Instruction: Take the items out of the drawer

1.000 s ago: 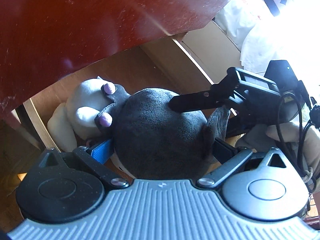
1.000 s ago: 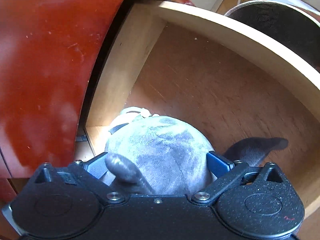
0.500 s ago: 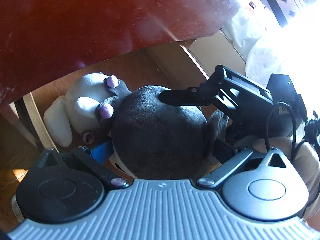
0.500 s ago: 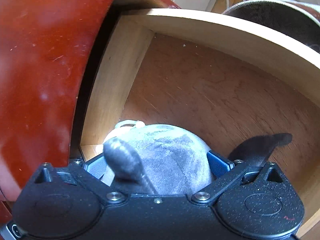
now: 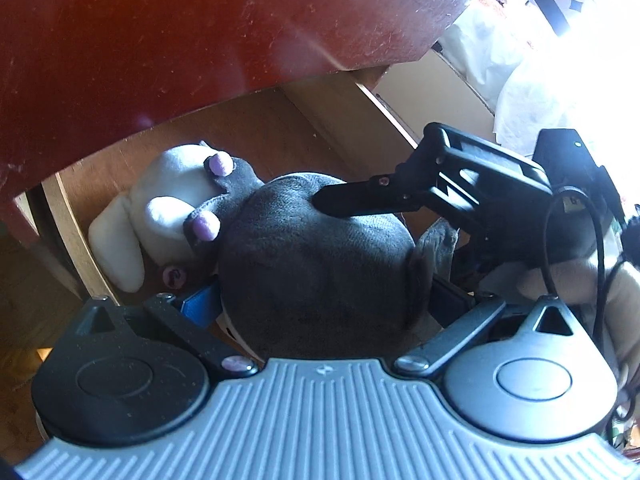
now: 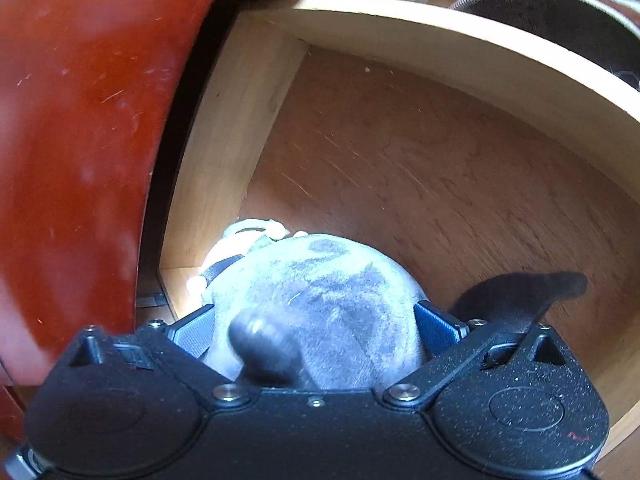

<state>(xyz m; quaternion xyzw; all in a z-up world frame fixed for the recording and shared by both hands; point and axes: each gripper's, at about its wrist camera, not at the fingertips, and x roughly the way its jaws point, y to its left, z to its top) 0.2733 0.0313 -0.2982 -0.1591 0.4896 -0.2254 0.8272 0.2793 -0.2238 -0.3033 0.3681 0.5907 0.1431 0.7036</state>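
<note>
A dark grey and white plush toy with purple-tipped horns sits over the open wooden drawer. My left gripper is shut on the plush's round head from the near side. My right gripper is shut on the same plush from the other side; it shows in the left wrist view with a finger laid on the head. The white body hangs toward the drawer's back wall. The fingertips are hidden by fabric.
The red-brown cabinet front overhangs the drawer at the top. The drawer's pale side wall and brown floor show in the right wrist view. White bedding lies beyond the drawer's right side. A round dark object stands behind the drawer wall.
Both grippers have lifted the plush up and toward me; more of the drawer floor shows beneath it. The grips have not changed.
</note>
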